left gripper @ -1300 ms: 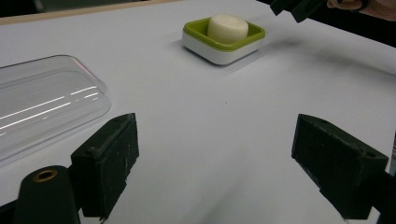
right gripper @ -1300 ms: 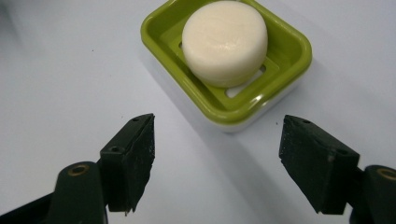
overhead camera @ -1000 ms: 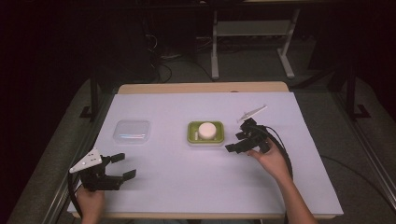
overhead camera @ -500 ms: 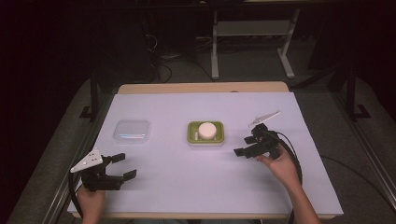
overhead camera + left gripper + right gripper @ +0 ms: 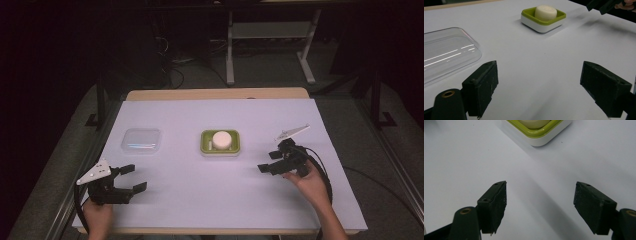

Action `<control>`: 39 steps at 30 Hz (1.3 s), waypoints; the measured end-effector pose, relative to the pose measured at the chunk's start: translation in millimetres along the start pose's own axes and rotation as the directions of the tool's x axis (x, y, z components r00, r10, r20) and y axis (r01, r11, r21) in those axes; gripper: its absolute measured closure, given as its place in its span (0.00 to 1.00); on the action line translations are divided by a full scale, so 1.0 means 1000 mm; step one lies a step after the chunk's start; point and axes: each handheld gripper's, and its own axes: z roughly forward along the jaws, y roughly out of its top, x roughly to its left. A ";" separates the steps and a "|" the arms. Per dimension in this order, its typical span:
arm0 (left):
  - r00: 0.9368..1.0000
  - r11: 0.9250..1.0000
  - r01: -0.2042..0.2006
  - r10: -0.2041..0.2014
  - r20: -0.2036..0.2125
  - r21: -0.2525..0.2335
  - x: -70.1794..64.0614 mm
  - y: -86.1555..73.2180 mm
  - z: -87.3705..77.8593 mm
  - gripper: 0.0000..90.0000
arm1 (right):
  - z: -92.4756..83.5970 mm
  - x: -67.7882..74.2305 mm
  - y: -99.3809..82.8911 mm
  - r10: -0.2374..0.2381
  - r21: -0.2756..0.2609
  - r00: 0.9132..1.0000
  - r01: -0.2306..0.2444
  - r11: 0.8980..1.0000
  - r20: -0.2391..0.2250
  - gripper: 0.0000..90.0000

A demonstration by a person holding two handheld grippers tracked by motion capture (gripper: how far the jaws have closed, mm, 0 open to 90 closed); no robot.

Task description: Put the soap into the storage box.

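Observation:
A green-and-white dish (image 5: 237, 146) holding a round white soap (image 5: 221, 139) sits at the middle of the white table. In the left gripper view the dish (image 5: 549, 23) and soap (image 5: 545, 12) lie far ahead. A clear plastic lid (image 5: 142, 139) lies left of the dish, and it is near my left jaw in the left gripper view (image 5: 446, 53). My left gripper (image 5: 131, 179) rests open at the front left, empty. My right gripper (image 5: 267, 162) is open and empty, right of the dish, apart from it. The right gripper view has the dish corner (image 5: 536, 137) just ahead.
The white table (image 5: 200, 200) has bare room in front and at the right. A metal stand (image 5: 270, 35) and cables stand on the dark floor beyond the far edge. My right gripper's jaws (image 5: 602, 5) show at the top right of the left gripper view.
My right gripper has drawn back from the dish, moving right and toward the front edge. The left gripper has stayed put.

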 end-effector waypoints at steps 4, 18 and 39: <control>1.000 1.000 -0.005 0.005 0.000 0.003 0.000 0.000 0.000 0.16 | -0.003 -0.001 -0.005 0.008 -0.006 1.000 -0.008 1.000 0.004 0.29; 1.000 1.000 -0.002 0.002 -0.002 0.003 0.000 0.000 0.001 0.16 | -0.010 -0.003 -0.025 0.027 -0.009 1.000 -0.027 1.000 0.009 0.29; 1.000 1.000 -0.004 0.004 0.001 0.008 -0.001 0.000 0.003 0.16 | -0.018 0.009 -0.066 0.030 -0.066 0.999 -0.032 0.997 -0.023 0.27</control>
